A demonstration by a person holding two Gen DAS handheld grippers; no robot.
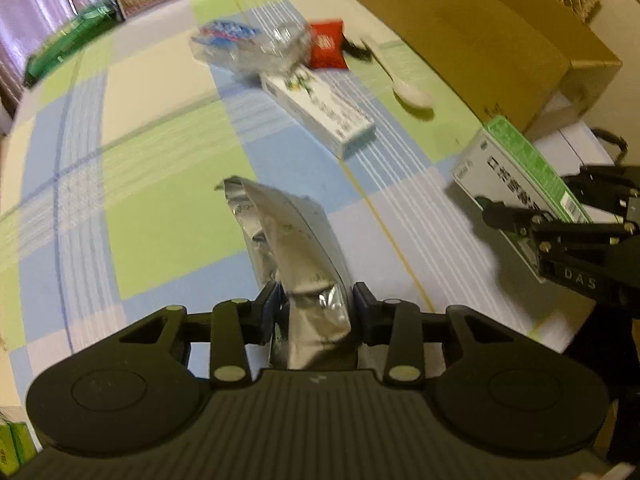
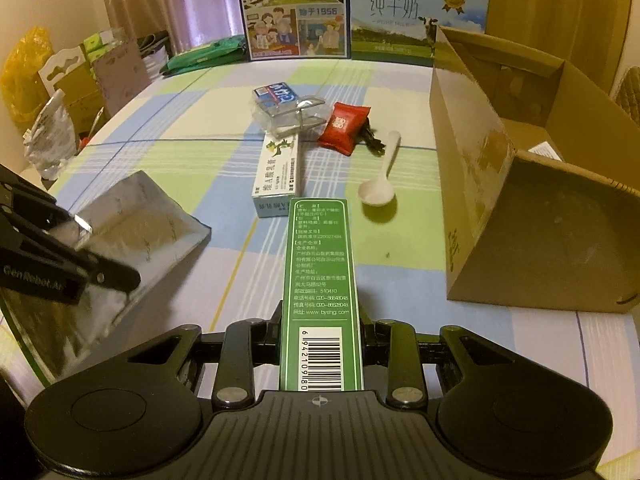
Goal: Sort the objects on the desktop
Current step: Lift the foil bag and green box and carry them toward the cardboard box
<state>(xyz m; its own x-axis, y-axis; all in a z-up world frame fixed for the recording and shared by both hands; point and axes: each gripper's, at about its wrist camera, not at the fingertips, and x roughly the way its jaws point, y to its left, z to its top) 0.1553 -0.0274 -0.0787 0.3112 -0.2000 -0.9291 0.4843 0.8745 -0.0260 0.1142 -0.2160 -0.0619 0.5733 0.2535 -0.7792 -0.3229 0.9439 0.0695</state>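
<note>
**Both grippers loaded above the checked cloth**

Nearest the left wrist camera, the left gripper (image 1: pixel 314 306) has its jaws clenched on a crumpled silver foil pouch (image 1: pixel 288 248), which stands up between the fingers and is lifted off the surface (image 1: pixel 160 200). Close to the right wrist camera, the right gripper (image 2: pixel 320 328) has its jaws closed on a long green medicine box (image 2: pixel 320 276), held lengthwise with the barcode end toward the camera and the far end pointing out over the cloth.

Farther out on the surface lie the remaining items. A white ointment box (image 2: pixel 278 176) lies just beyond the tip of the green box. Touching its far end is a clear plastic packet (image 2: pixel 288 110) with blue print. Beside that sits a red sachet (image 2: pixel 343 128), with a small dark object behind it. A white plastic spoon (image 2: pixel 380 184) lies to the right, bowl toward the camera.

An open cardboard box (image 2: pixel 520 200) stands on the right side of the surface. Two milk cartons (image 2: pixel 294 8) stand at the far edge.
</note>
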